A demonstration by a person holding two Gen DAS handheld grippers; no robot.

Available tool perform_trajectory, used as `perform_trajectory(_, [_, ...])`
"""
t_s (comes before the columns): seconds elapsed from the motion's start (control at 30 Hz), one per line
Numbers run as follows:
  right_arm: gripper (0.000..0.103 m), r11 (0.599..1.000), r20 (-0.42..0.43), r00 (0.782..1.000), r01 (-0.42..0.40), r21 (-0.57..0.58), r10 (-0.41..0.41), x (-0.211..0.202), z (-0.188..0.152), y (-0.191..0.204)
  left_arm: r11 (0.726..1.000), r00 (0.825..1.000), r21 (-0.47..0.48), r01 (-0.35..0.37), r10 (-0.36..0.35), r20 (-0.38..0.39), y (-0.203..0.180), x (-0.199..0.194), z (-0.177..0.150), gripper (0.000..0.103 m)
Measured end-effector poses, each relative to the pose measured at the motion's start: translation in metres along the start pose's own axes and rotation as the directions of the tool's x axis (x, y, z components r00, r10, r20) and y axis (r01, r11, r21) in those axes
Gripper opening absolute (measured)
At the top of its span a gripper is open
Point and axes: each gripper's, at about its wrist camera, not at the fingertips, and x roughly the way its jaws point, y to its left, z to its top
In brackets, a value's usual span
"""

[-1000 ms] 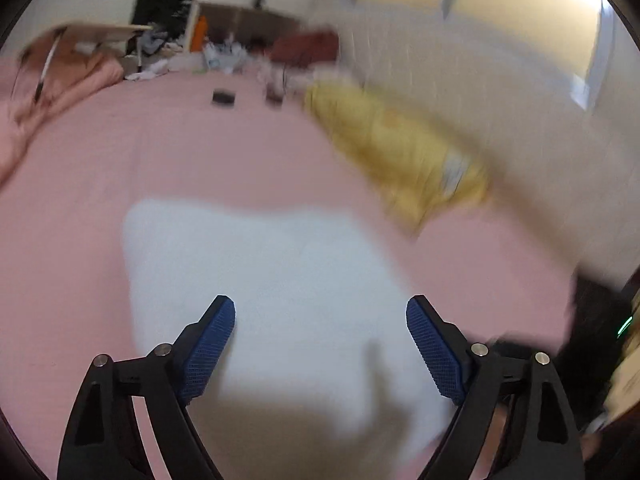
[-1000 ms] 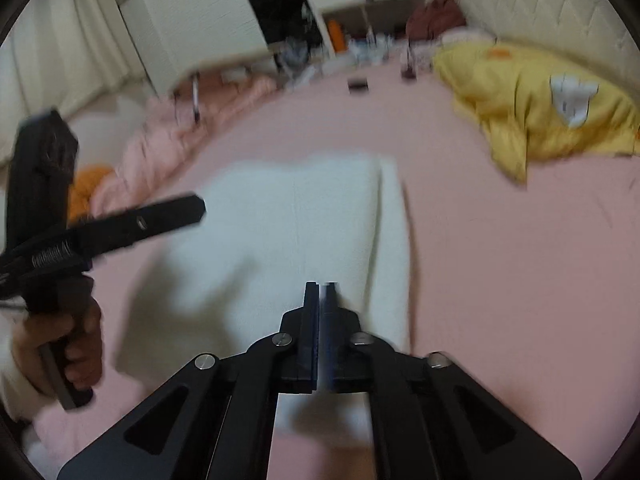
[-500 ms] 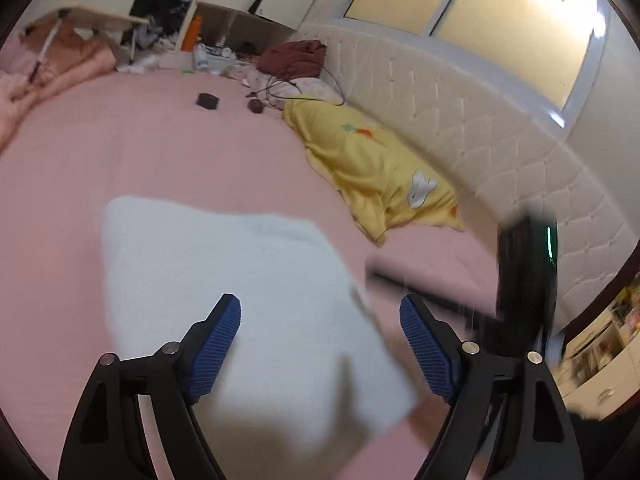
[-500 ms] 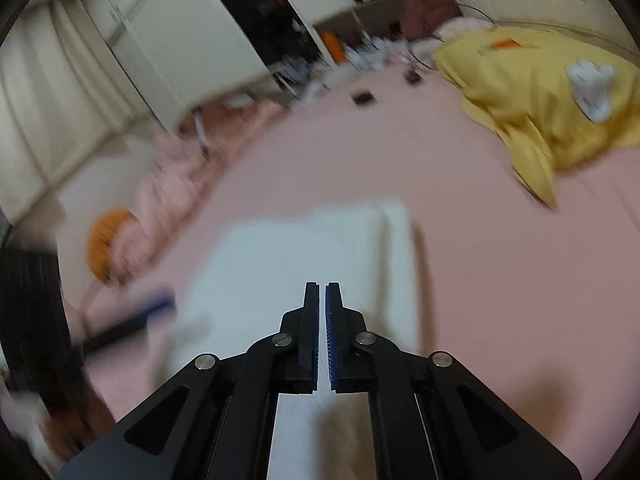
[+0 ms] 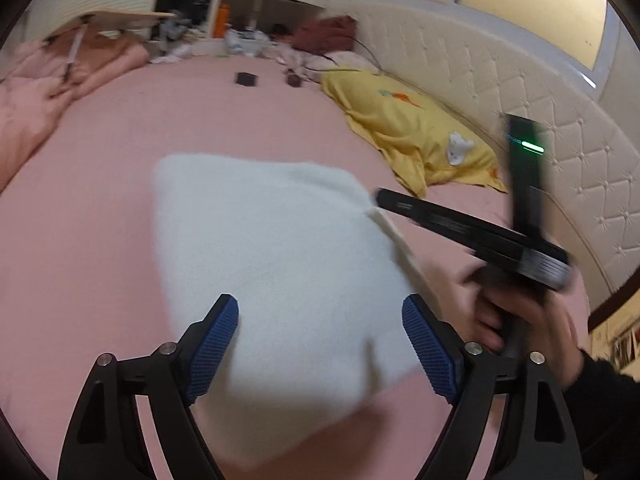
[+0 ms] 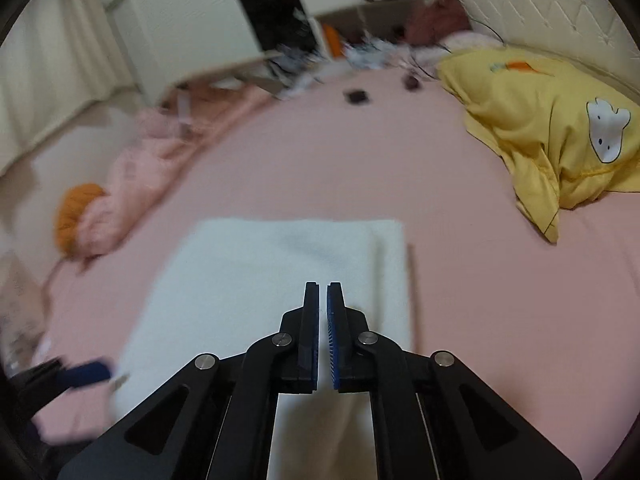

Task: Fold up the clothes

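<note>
Pink bed (image 5: 240, 120) | white cloth (image 5: 280, 260) lay flat | left gripper (image 5: 320, 336) spread wide, low over cloth | right gripper (image 6: 323, 320) nearly pressed together, empty, angled down at cloth edge

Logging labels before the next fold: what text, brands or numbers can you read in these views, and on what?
None readable.
Yellow cover: rabbit and carrot pictures only, no words.
Right tongs: pale marks along the side, too blurred to read.
White cloth: no label showing.
</note>
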Motion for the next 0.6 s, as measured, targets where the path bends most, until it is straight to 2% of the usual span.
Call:
perform_trajectory(0.07, [0.006, 0.998, -0.03, 0.999, -0.016, -0.066, 0.014, -0.01, -0.024, 0.017, 0.999, 0.999, -0.035, 0.027, -0.029, -0.032, 0.007, 0.01, -0.016, 0.088])
perform_trajectory(0.13, [0.004, 0.99, -0.119, 0.99, 0.06, -0.129, -0.076, 0.007, -0.055, 0.018, 1.0, 0.999, -0.014, 0.027, -0.028, -0.023, 0.007, 0.015, -0.027, 0.088])
perform_trajectory(0.17, [0.004, 0.99, -0.077, 0.995, 0.06, -0.125, -0.07, 0.008, -0.062, 0.013, 1.0, 0.999, -0.007, 0.029, -0.029, -0.019, 0.007, 0.016, -0.029, 0.088])
perform_trajectory(0.2, [0.004, 0.992, -0.058, 0.997, 0.053, -0.112, -0.06, 0.004, -0.066, 0.008, 1.0, 0.999, -0.006, 0.021, -0.021, -0.025, 0.006, 0.016, -0.029, 0.088])
perform_trajectory(0.3, [0.004, 0.998, -0.083, 0.995, 0.054, -0.032, -0.056, -0.013, -0.053, 0.012, 1.0, 1.0, -0.029, -0.001, 0.001, -0.02, 0.001, -0.002, -0.023, 0.088])
perform_trajectory(0.37, [0.004, 0.998, -0.042, 0.998, 0.04, -0.047, -0.042, -0.037, -0.049, 0.025, 1.0, 1.0, -0.021, -0.019, 0.019, 0.009, -0.002, -0.015, -0.026, 0.088])
perform_trajectory(0.4, [0.006, 0.996, -0.032, 0.999, 0.04, -0.078, -0.042, -0.046, -0.052, 0.032, 0.999, 0.999, -0.018, -0.039, 0.039, -0.015, 0.0, -0.01, -0.031, 0.089])
perform_trajectory(0.43, [0.006, 0.993, -0.056, 0.996, 0.057, -0.107, -0.064, -0.044, -0.058, 0.036, 0.998, 0.997, -0.028, -0.051, 0.049, -0.059, 0.004, 0.0, -0.034, 0.089])
perform_trajectory(0.47, [0.006, 0.987, -0.128, 0.985, 0.097, -0.126, -0.113, -0.033, -0.068, 0.036, 0.997, 0.994, -0.047, -0.064, 0.059, -0.095, 0.01, 0.012, -0.039, 0.089])
perform_trajectory(0.5, [0.002, 0.99, -0.178, 0.978, 0.093, -0.103, -0.111, -0.023, -0.076, 0.033, 0.995, 0.992, -0.061, -0.075, 0.068, -0.108, 0.015, 0.021, -0.043, 0.089])
perform_trajectory(0.53, [0.0, 0.996, -0.199, 0.977, 0.067, -0.06, -0.078, -0.014, -0.085, 0.027, 0.995, 0.992, -0.061, -0.081, 0.075, -0.103, 0.016, 0.025, -0.044, 0.089])
perform_trajectory(0.6, [0.0, 0.992, -0.17, 0.98, 0.088, -0.09, -0.103, -0.011, -0.091, 0.032, 0.994, 0.99, -0.047, -0.102, 0.097, -0.103, 0.013, 0.024, -0.042, 0.089])
